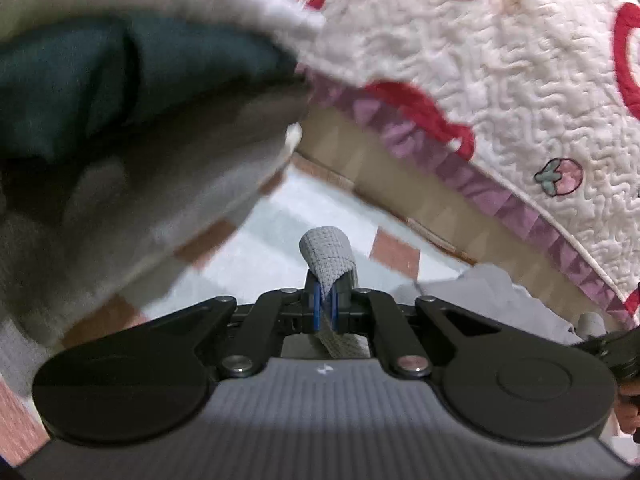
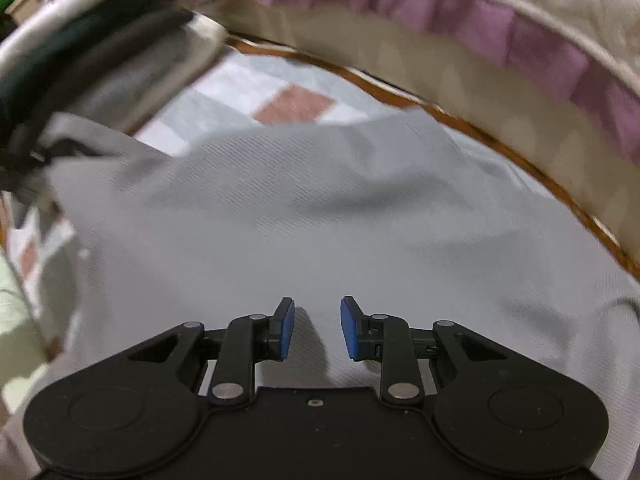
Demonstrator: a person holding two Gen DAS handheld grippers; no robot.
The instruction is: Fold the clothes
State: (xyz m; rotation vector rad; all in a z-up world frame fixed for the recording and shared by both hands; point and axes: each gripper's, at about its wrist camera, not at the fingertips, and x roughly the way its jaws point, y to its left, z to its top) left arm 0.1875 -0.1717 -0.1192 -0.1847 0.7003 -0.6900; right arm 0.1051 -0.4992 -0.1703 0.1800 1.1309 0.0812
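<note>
While clamped narrow on a grey garment (image 1: 328, 258) fold, left tool (image 1: 326, 304); right tool (image 2: 317, 330) parted, empty, above it; quilt (image 1: 500, 92) perhaps at one o'clock.

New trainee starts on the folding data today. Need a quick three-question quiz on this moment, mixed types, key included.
1. True or false: the left gripper is pinching grey fabric.
2. The right gripper is: A) shut on the grey garment, B) open above it, C) out of view.
3. What colour is the frill edging the quilted cover?

Key: 1 true; 2 B; 3 purple.
</note>
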